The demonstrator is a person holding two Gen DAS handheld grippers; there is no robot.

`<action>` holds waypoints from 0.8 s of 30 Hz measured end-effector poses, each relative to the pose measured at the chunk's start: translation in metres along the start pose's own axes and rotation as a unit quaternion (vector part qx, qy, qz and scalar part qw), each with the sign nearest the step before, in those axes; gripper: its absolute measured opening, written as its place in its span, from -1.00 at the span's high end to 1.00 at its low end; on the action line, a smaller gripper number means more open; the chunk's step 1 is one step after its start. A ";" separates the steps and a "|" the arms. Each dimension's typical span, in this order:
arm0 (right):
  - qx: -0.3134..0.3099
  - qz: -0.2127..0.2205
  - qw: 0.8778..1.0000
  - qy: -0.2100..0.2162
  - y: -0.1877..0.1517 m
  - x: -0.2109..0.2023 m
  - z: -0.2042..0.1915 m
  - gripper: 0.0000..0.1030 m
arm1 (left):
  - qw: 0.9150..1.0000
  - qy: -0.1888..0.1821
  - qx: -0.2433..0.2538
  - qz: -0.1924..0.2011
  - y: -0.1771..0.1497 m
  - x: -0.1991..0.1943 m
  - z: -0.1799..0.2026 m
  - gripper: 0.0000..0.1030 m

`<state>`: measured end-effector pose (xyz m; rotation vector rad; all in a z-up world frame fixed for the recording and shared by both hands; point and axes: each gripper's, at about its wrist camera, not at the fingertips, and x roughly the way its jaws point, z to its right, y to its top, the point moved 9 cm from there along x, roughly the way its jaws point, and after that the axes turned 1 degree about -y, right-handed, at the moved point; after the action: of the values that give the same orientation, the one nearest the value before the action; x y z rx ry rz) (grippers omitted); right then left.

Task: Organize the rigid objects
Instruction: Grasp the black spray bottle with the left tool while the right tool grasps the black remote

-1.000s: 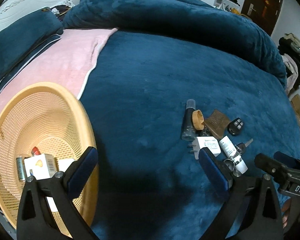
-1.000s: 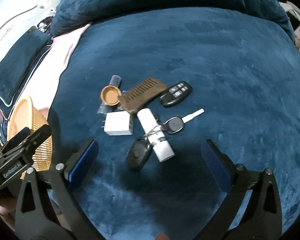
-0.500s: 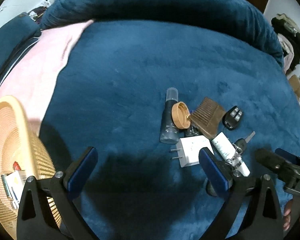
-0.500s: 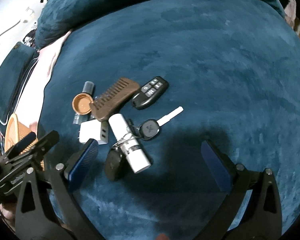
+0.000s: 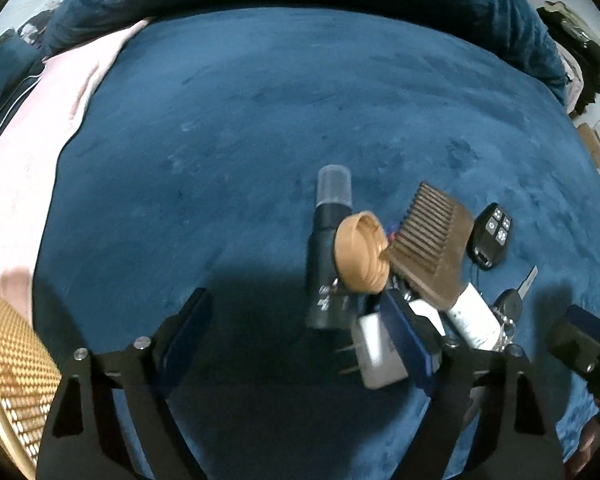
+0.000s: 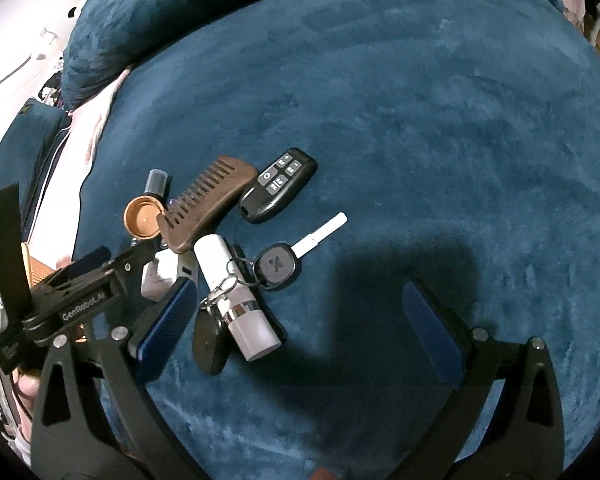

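In the left wrist view, a small pile lay on the bed: a dark bottle, a brown cap, a comb and a white charger. The left gripper pointed steeply down, its jaws closing around the charger without yet pressing it; a basket sat far left.

In the right wrist view, the right gripper hung spread above a white tube and a car key, with a remote beyond.

A plush, matt blue blanket is shown bearing a dark wooden comb, a glossy black plastic remote, a smooth white tube and a woven-look plastic basket.
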<state>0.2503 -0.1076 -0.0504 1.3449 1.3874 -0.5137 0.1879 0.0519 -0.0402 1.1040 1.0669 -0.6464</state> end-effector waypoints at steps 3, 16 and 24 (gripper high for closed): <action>0.002 -0.004 1.000 0.000 -0.002 0.003 0.002 -1.00 | 1.000 -0.019 -0.011 -0.014 0.005 0.012 0.000 -0.47; 0.000 0.012 1.000 -0.003 0.018 0.005 -0.006 -1.00 | 0.996 -0.009 -0.087 -0.035 -0.012 0.002 -0.038 0.48; -0.002 0.021 1.000 -0.013 0.032 0.012 -0.015 -0.98 | 0.993 -0.011 -0.112 -0.021 -0.010 0.000 -0.050 0.04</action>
<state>0.2759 -0.0810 -0.0445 1.3562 1.3370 -0.4983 0.1611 0.0946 -0.0475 0.8811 1.1168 -0.5559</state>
